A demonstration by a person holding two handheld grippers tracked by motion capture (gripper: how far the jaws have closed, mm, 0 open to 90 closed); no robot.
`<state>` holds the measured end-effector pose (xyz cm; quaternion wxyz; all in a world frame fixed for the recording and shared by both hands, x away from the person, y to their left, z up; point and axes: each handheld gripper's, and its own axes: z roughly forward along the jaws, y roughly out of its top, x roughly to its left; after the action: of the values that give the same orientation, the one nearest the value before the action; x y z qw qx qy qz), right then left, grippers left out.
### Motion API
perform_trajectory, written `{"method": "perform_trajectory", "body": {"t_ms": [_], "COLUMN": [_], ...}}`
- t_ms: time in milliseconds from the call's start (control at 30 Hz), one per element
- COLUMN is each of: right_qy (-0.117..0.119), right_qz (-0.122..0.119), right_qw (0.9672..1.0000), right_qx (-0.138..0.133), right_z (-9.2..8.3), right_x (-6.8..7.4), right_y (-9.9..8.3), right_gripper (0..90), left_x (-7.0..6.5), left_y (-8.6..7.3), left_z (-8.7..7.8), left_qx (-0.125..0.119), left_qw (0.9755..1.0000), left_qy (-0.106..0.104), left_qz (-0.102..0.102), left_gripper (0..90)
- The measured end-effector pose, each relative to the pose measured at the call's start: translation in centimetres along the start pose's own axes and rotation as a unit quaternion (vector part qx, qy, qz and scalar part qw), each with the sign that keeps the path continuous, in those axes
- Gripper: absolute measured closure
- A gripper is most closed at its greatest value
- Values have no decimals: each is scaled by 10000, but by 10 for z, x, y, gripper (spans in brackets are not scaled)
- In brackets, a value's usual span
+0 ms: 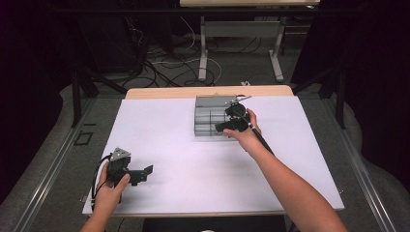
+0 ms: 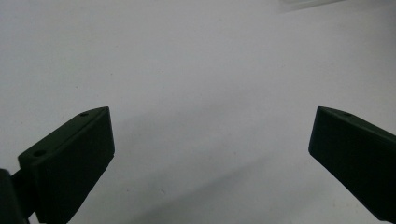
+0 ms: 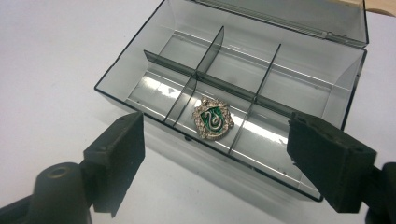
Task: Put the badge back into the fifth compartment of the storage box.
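Note:
A smoky clear compartment box (image 1: 209,118) stands open at the far middle of the white table top (image 1: 183,159). Its dividers split it into several compartments (image 3: 299,93), and its lid (image 3: 289,14) is tipped back. A silver and green crest badge (image 3: 213,118) lies flat in the middle compartment of the near row. My right gripper (image 3: 215,135) hovers just in front of and above that compartment, jaws apart, nothing between them; the high view has the right gripper (image 1: 223,127) at the box's right front. My left gripper (image 1: 144,173) rests low at the near left, open and empty (image 2: 210,135).
The table's wooden back edge (image 1: 208,92) runs just behind the box. Beyond it, on the floor, are another table's metal legs (image 1: 203,48) and loose cables (image 1: 159,63). Dark curtains close in both sides.

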<state>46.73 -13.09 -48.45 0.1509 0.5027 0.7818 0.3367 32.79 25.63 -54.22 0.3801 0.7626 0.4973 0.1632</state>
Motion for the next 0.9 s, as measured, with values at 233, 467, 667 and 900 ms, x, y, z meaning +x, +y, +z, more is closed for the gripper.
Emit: {"method": "perform_trajectory", "body": {"t_ms": [233,467,667,900], "right_qy": [25,95,70,45], "right_qz": [-93,-54,-174,-175], "right_qw": [9999,9998,9993,9986], "right_qx": [-57,-189,-320,-503], "right_z": [-16,-32,-45,-61], "right_x": [-4,-5,-8,-12], "right_y": [-8,-18,-30,-49], "right_gripper": [157,148,145,112], "left_x": [0,-1,-1,-2], "left_y": [0,0,0,0], "left_z": [0,0,0,0], "left_qx": [-17,17,-20,21], "left_qw": [10000,10000,10000,10000], "left_qy": [5,-10,11,-26], "left_qz": [-14,-34,-30,-46], "left_gripper": [4,4,4,5]}}
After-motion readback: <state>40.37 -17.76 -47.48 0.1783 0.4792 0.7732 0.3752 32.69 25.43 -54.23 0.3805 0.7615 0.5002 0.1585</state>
